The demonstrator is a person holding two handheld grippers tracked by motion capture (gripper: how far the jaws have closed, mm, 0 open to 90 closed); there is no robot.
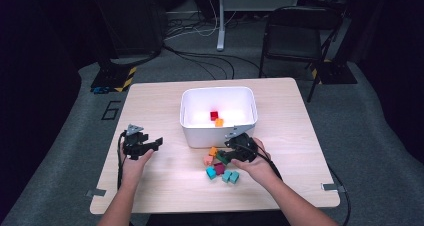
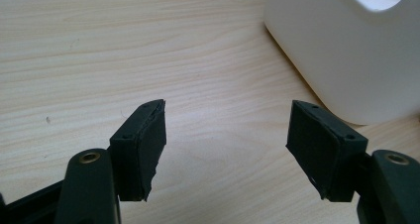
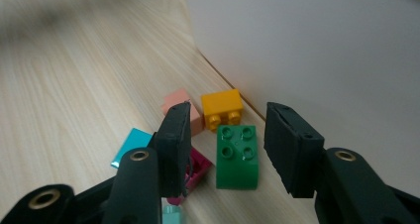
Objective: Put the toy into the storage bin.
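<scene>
The right gripper (image 3: 225, 149) hangs over the cluster of bricks on the table (image 1: 150, 106), just in front of the near wall of the white bin (image 1: 218, 132). Its jaws stand apart on either side of the green brick (image 3: 236, 157), which lies flat between them, studs up; the pads do not press on it. Just beyond the green brick an orange brick (image 3: 222, 109) sits against the bin wall, with a pink brick (image 3: 181, 110) to its left. A magenta brick (image 3: 195, 170) and a teal brick (image 3: 131, 144) lie near the left jaw. The left gripper (image 2: 225, 149) rests to the left of the bin, its jaws wide and empty over bare wood.
</scene>
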